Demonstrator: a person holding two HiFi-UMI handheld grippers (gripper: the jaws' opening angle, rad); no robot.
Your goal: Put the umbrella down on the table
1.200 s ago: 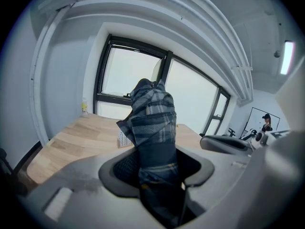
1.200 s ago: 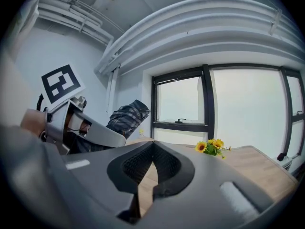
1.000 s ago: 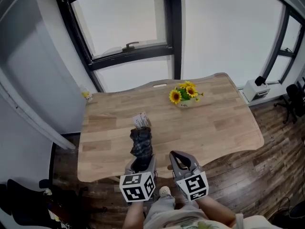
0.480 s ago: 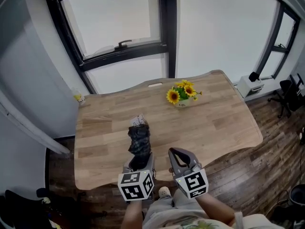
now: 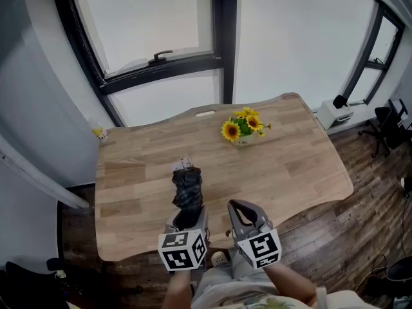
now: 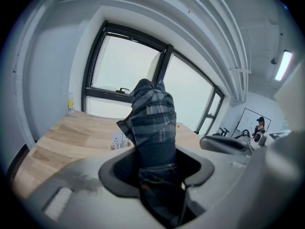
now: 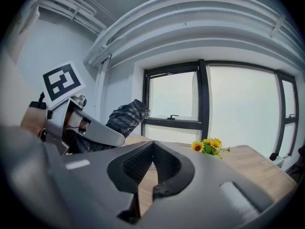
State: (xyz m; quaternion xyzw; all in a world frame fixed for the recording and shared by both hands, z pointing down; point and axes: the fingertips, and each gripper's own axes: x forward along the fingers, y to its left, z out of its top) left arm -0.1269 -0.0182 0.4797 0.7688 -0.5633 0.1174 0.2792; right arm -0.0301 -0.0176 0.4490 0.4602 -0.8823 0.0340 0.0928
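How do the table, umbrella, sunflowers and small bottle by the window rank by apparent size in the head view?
Largest: the table.
Next: the umbrella and the sunflowers look about alike; the umbrella sits nearer the camera, so I won't rank them.
Smallest: the bottle.

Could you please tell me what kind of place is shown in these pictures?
Probably an office or a meeting room. A large wooden table stands by tall black-framed windows, a black office chair sits at the far right, and only some sunflowers decorate the table.
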